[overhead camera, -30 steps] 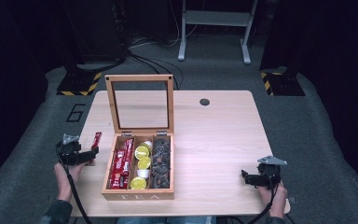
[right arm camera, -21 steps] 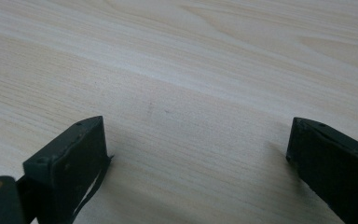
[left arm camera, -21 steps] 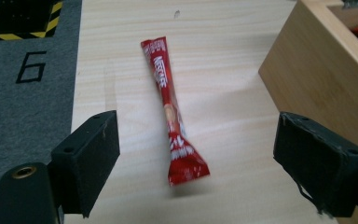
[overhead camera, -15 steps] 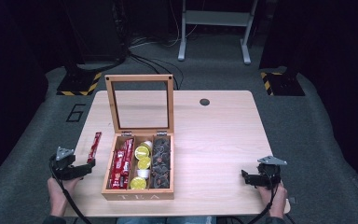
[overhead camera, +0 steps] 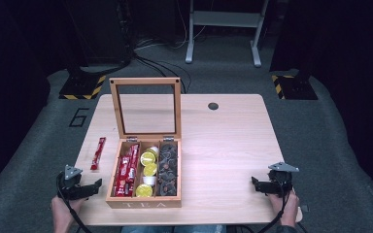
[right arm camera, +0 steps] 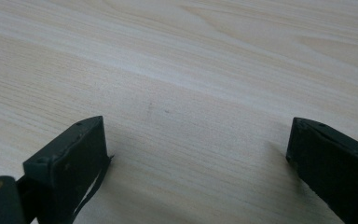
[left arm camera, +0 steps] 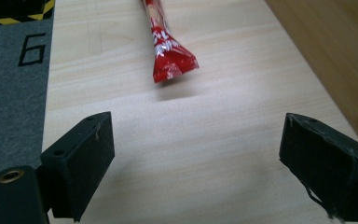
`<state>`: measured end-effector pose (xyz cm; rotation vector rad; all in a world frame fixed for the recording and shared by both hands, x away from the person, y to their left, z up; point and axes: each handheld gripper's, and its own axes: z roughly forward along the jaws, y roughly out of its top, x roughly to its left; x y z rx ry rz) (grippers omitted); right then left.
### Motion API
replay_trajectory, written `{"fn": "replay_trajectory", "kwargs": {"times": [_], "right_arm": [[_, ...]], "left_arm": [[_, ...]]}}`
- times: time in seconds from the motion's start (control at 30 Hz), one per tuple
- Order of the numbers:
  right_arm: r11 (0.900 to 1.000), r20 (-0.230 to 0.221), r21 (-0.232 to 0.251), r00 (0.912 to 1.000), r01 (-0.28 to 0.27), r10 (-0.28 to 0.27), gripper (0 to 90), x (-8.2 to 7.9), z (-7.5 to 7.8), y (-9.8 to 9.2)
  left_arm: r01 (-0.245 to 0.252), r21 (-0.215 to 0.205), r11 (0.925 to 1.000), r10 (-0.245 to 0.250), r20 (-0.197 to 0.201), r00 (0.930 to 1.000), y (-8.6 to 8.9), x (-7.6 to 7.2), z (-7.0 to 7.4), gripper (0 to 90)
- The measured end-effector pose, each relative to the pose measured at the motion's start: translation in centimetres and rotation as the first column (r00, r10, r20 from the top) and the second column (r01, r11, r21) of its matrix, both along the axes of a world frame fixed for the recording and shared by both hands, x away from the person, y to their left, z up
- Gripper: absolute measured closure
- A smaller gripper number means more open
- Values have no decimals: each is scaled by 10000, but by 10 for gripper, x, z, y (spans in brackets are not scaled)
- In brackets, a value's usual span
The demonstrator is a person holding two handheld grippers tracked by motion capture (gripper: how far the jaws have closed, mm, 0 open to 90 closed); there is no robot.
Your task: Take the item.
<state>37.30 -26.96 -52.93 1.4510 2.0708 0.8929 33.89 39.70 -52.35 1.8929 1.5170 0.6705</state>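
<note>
Left claw (overhead camera: 96,184): jaws standing wide apart, holding nothing, hovering low over the pale wooden tabletop (overhead camera: 223,141) at its near left corner. Long red foil sachet (left arm camera: 165,39): lying flat just ahead of that claw, long axis running away from it, crimped end nearest; left hand is closer. Open wooden tea box with glass lid (overhead camera: 145,201): sitting just beside, to the right. Right claw (overhead camera: 255,185): jaws likewise apart, empty, resting well apart at the near right.

Open tea box (overhead camera: 145,201) with raised lid blocks table (overhead camera: 228,145) centre-left, right half bare
</note>
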Motion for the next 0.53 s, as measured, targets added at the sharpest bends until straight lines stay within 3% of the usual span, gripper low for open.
{"fn": "replay_trajectory", "kwargs": {"times": [0.1,0.2,0.53], "right_arm": [[10000,1,-2,10000,-2,2,44,0,0,0],[10000,6,-3,10000,-1,1,44,0,0,0],[9999,-63,0,9999,109,-109,24,1,0,1]], "left_arm": [[-31,86,10000,33,-157,9999,-1,-1,-4,98],[-156,-168,9997,158,95,9998,0,-3,-8,87],[-160,-92,9998,160,45,9999,1,-3,-8,85]]}}
